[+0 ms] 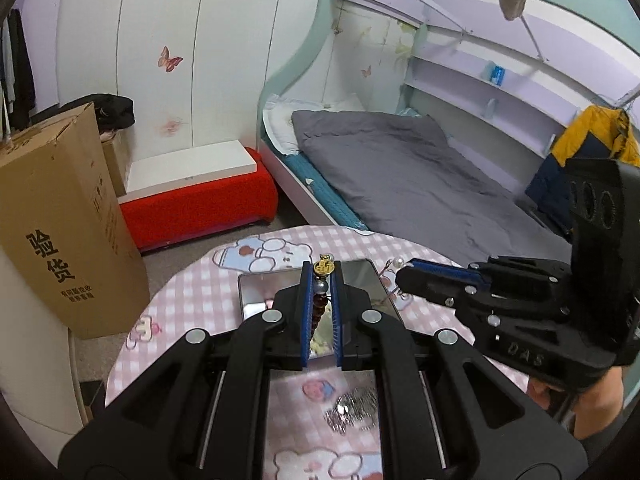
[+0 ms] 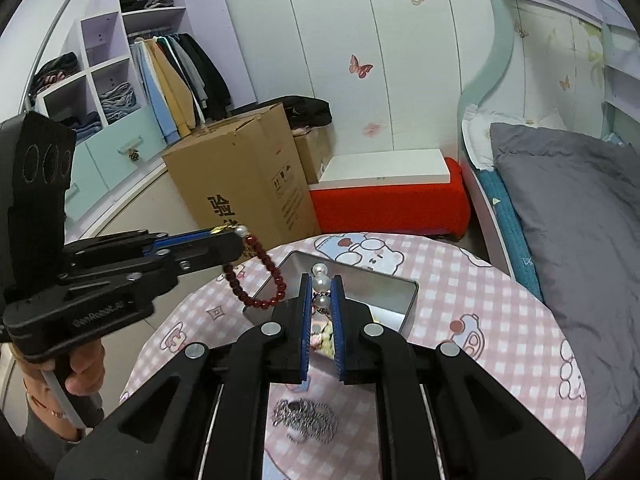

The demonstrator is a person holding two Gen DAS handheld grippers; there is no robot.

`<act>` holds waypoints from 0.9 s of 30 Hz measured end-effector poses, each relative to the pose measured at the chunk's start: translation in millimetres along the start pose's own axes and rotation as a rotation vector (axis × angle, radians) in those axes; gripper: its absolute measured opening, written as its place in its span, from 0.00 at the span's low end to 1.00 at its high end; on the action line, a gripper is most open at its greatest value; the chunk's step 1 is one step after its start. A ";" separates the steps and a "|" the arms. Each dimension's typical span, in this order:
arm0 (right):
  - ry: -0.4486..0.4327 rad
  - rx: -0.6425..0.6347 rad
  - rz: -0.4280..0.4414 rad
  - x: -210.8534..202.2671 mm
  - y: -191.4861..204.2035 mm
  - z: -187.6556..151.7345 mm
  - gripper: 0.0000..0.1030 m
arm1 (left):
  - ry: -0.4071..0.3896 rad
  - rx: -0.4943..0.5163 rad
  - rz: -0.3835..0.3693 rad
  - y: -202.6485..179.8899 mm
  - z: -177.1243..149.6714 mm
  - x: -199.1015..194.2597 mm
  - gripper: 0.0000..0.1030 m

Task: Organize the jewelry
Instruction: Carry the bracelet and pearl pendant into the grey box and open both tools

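My left gripper [image 1: 322, 276] is shut on a dark red bead bracelet [image 1: 320, 300] with a gold charm, held above the metal tin [image 1: 256, 292]. In the right wrist view the left gripper [image 2: 236, 236] shows at left with the red bracelet [image 2: 260, 284] hanging from it. My right gripper [image 2: 321, 284] is shut on a pearl bracelet [image 2: 320, 280], over the open tin [image 2: 400, 292]. The right gripper also shows in the left wrist view [image 1: 400, 272], pearls at its tip. A silver chain [image 2: 306, 420] lies on the pink checked tablecloth near me; it also shows in the left wrist view [image 1: 354, 408].
The small round table [image 2: 500, 340] has a pink checked cloth. A large cardboard box [image 2: 240, 184] stands behind it at left, a red bench [image 2: 388, 204] behind. A bed with a grey duvet [image 2: 580, 220] is at right. A wardrobe [image 2: 120, 80] is far left.
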State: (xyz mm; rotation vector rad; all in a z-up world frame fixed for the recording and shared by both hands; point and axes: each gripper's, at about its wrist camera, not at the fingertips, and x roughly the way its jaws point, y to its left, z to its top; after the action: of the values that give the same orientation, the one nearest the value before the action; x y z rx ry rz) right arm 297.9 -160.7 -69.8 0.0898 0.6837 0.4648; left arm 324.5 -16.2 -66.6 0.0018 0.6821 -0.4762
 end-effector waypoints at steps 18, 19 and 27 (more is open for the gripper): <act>0.066 0.039 0.006 37.9 -23.1 -8.7 0.08 | 0.124 -0.001 0.017 5.4 -13.2 68.1 0.08; 0.068 0.042 0.007 38.9 -23.8 -9.2 0.08 | 0.131 -0.002 0.018 5.2 -14.3 70.2 0.08; 0.098 0.044 0.012 49.8 -25.1 -13.6 0.08 | 0.176 -0.002 0.021 3.7 -19.5 79.8 0.18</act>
State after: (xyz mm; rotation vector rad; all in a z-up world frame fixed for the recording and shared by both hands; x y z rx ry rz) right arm 332.8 -162.1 -115.3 0.1129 0.7901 0.4679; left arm 367.9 -43.6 -130.8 0.0494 0.8547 -0.4589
